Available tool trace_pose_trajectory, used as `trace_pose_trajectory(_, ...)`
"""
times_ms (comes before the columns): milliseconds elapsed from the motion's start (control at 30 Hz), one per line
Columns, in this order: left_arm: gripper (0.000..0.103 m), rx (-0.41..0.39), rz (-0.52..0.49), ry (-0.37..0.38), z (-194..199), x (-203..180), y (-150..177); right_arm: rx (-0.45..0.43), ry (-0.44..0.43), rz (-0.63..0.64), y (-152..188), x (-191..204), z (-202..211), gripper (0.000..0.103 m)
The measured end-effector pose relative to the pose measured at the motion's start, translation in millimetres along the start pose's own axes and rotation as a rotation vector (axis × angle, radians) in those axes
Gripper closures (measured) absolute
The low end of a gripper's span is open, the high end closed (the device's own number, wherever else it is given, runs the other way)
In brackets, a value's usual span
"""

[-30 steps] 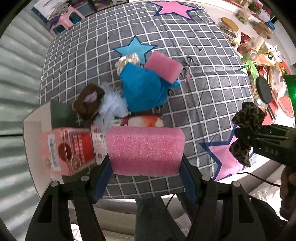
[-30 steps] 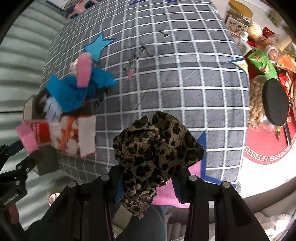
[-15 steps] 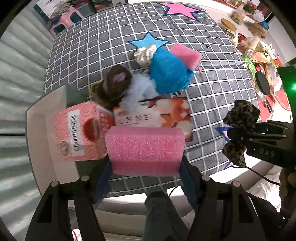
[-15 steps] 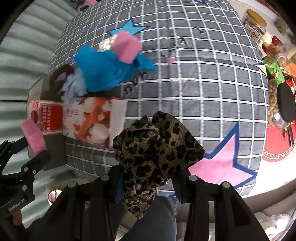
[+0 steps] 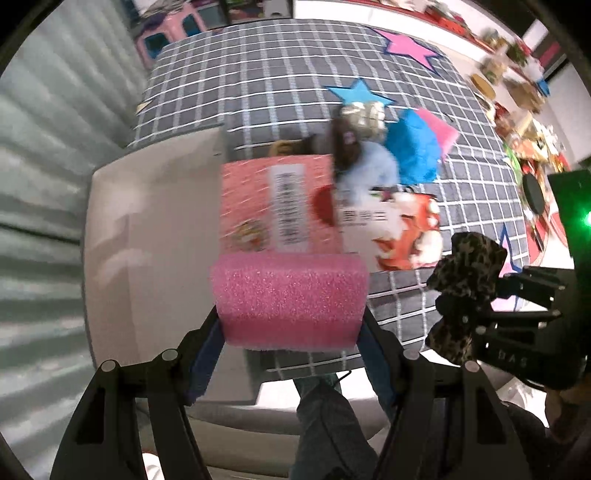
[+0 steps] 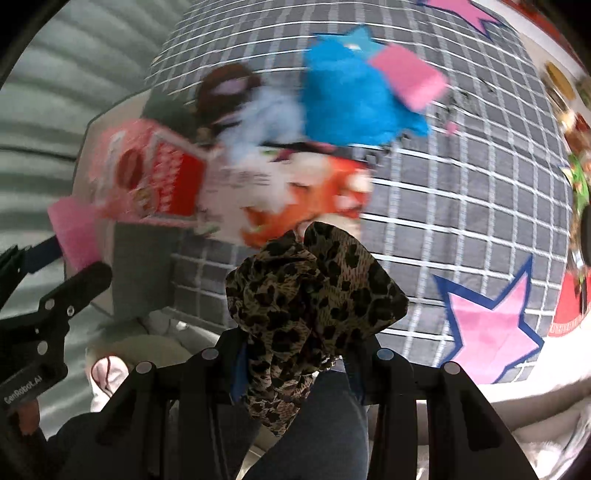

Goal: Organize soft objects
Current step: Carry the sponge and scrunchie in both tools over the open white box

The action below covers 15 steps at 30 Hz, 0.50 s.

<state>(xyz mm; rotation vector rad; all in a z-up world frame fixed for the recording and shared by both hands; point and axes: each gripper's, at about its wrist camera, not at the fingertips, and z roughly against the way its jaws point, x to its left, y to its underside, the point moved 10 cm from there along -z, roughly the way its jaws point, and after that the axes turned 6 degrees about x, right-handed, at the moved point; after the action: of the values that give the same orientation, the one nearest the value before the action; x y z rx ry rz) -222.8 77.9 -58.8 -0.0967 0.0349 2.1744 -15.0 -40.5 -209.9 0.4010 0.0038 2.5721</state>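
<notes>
A grey cloth (image 5: 280, 66) with a white grid covers the surface and bears appliquéd stars: a pink star (image 5: 408, 46) toward its far edge, a blue star (image 5: 356, 92) near the middle, and a pink, blue-edged star (image 6: 491, 328) at the near right corner. At the left edge a pink and red printed carton (image 5: 275, 205) stands in an open white box (image 5: 155, 236), and a white and orange printed carton (image 5: 388, 229) lies beside it on the cloth. Beyond the right edge lies a blurred clutter of jars and packets (image 5: 517, 110), and past the far left corner stands a pink stool (image 5: 166, 33).
</notes>
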Motion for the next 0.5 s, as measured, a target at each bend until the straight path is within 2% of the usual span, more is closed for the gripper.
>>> trace_pose_trajectory(500,0.031,0.014,0.223,0.002,9.3,96.9,45.7,0.033,0.031,0.247,-11.5,109.3,-13.7,0.059)
